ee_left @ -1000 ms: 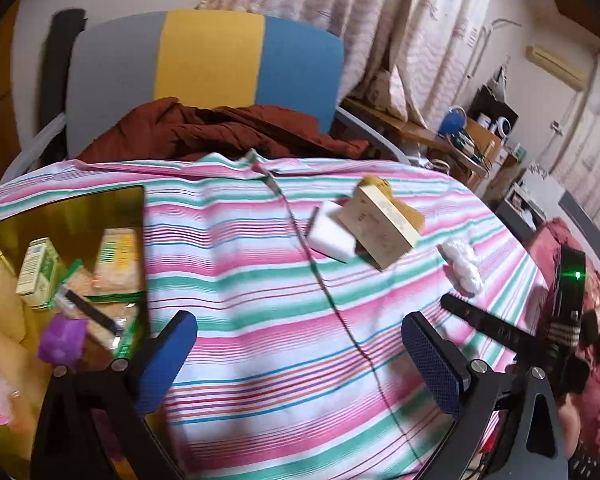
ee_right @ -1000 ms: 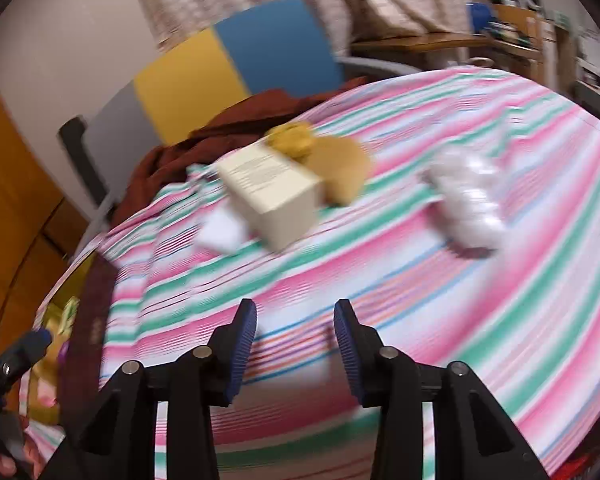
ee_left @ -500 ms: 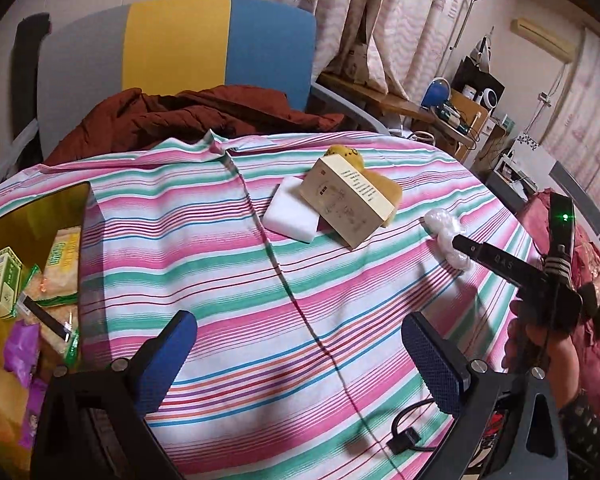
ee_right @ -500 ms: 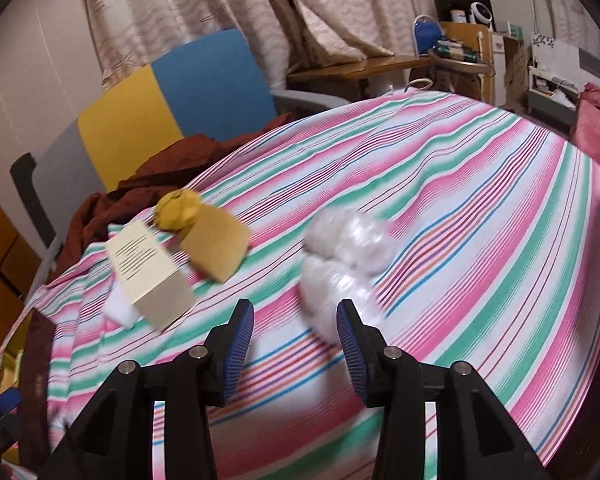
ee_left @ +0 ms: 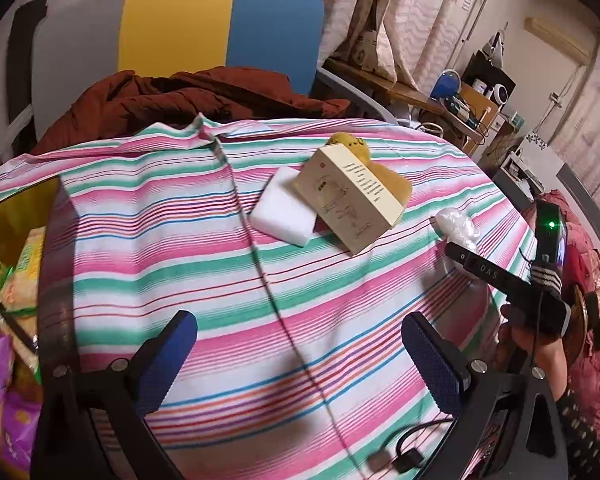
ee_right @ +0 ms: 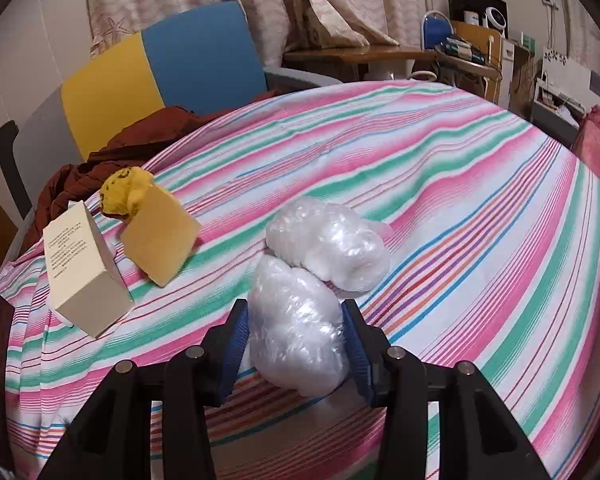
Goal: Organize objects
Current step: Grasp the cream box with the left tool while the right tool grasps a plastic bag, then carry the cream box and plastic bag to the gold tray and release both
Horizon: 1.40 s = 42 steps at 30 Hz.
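Observation:
A crinkled clear plastic bundle (ee_right: 300,324) lies on the striped tablecloth (ee_right: 460,200); a second lobe (ee_right: 332,244) sits just behind it. My right gripper (ee_right: 296,344) is open, its blue pads on either side of the near lobe. The bundle also shows in the left wrist view (ee_left: 458,226). A cream box (ee_left: 350,200), a white foam block (ee_left: 284,212), a tan sponge (ee_right: 160,238) and a yellow toy (ee_right: 124,190) lie together mid-table. My left gripper (ee_left: 300,360) is open and empty above the cloth.
A gold-lined box (ee_left: 8,280) of snack packets stands at the table's left edge. A chair (ee_left: 180,32) with a brown garment (ee_left: 180,96) is behind the table. A black cable (ee_left: 400,452) lies near the front edge. A cluttered desk (ee_right: 400,54) stands at the back right.
My right gripper has moved right and forward from the cream box to the plastic bundle, which now sits between its pads. My left gripper view has shifted right, away from the snack box.

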Motion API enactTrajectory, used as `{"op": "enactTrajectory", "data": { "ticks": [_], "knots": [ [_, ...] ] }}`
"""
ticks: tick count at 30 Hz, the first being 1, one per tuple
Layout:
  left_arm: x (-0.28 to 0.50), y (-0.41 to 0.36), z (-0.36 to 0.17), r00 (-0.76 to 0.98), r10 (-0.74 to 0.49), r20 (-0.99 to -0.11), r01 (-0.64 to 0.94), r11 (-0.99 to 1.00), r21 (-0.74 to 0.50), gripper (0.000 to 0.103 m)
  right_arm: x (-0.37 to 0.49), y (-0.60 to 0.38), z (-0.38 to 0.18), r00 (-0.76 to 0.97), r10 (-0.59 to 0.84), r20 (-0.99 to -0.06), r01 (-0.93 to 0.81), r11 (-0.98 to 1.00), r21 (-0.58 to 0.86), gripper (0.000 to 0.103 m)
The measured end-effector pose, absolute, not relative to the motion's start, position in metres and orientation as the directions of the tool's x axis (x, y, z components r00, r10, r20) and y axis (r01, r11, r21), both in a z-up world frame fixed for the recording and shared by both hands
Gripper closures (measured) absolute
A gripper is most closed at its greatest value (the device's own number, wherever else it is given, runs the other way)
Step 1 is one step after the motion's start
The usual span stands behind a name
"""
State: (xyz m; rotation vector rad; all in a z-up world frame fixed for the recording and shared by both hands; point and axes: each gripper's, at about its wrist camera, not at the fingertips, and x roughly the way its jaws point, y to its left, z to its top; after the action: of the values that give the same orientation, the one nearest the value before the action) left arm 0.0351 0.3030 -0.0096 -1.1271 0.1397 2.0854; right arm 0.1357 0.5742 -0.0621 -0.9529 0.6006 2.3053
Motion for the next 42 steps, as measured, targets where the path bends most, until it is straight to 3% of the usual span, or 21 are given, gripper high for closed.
{"op": "enactTrajectory", "data": {
  "ticks": [8, 17, 26, 31, 35, 39, 42],
  "knots": [
    [0.022, 0.35, -0.005, -0.328, 0.57, -0.753, -0.65, -0.714, -0.258, 0.0, 0.135, 0.558, -0.061, -0.641, 0.313, -0.7, -0.583, -0.793, 0.179, 0.065],
    [-0.011, 0.421, -0.011, -0.306, 0.501, -0.81, -0.55, -0.787, -0.279, 0.0, 0.139, 0.549, -0.056, -0.659, 0.362, -0.659, -0.587, -0.796, 0.149, 0.065],
    [-0.028, 0.469, -0.029, -0.332, 0.346, -0.878, -0.558, -0.822, -0.113, 0.0, 0.139, 0.555, -0.062, -0.661, 0.341, -0.668, -0.584, -0.793, 0.174, 0.065],
    [-0.023, 0.445, -0.029, -0.369, 0.392, -0.843, -0.583, -0.804, -0.119, 0.001, 0.139, 0.56, -0.063, -0.666, 0.329, -0.669, -0.58, -0.793, 0.187, 0.065],
    [-0.015, 0.426, -0.03, -0.431, 0.416, -0.801, -0.635, -0.77, -0.059, 0.007, 0.139, 0.559, -0.063, -0.667, 0.333, -0.666, -0.579, -0.795, 0.182, 0.065],
    [-0.01, 0.42, -0.035, -0.416, 0.456, -0.787, -0.692, -0.72, -0.051, 0.032, 0.138, 0.557, -0.063, -0.664, 0.338, -0.667, -0.578, -0.798, 0.172, 0.065],
    [0.0, 0.421, -0.036, -0.453, 0.452, -0.768, -0.722, -0.692, 0.018, 0.032, 0.139, 0.555, -0.062, -0.665, 0.345, -0.663, -0.577, -0.801, 0.162, 0.065]
  ]
}}
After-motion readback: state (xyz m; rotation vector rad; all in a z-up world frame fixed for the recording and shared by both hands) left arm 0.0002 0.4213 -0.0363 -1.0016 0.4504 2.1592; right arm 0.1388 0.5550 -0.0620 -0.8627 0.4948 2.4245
